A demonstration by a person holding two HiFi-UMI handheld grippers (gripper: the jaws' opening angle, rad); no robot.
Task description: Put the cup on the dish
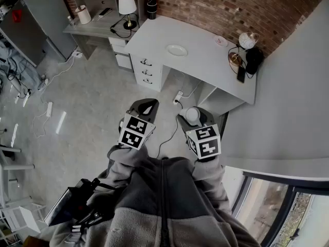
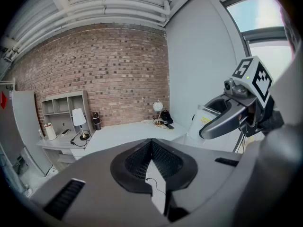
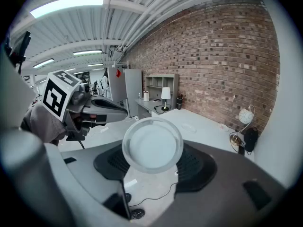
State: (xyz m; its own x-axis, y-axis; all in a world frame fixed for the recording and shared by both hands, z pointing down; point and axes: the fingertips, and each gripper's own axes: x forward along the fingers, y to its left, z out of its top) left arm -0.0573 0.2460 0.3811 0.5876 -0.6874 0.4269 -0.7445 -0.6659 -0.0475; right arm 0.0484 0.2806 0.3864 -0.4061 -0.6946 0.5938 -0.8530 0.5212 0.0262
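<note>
my left tongs (image 2: 151, 142): smooth matt dark-grey plastic shell; black pads with a fine ribbed grid.
my right tongs (image 3: 154, 163): the same matt grey plastic, the same ribbed black pads.
cup (image 3: 152, 144): translucent, milky, looks like plastic; smooth, slight sheen on the rim.
dish (image 1: 176, 50): white, smooth, faintly glossy; I cannot tell what material.
table (image 1: 205, 60): pale grey top, smooth and matt.
wall (image 1: 221, 4): rough red brick, pale mortar joints.
floor (image 1: 92, 102): grey, concrete-like, smooth with a dull sheen.
my sleeves (image 1: 123, 161): grey fleecy cloth, soft and matt.
marker cubes (image 1: 136, 131): matt faces, black-and-white print.
</note>
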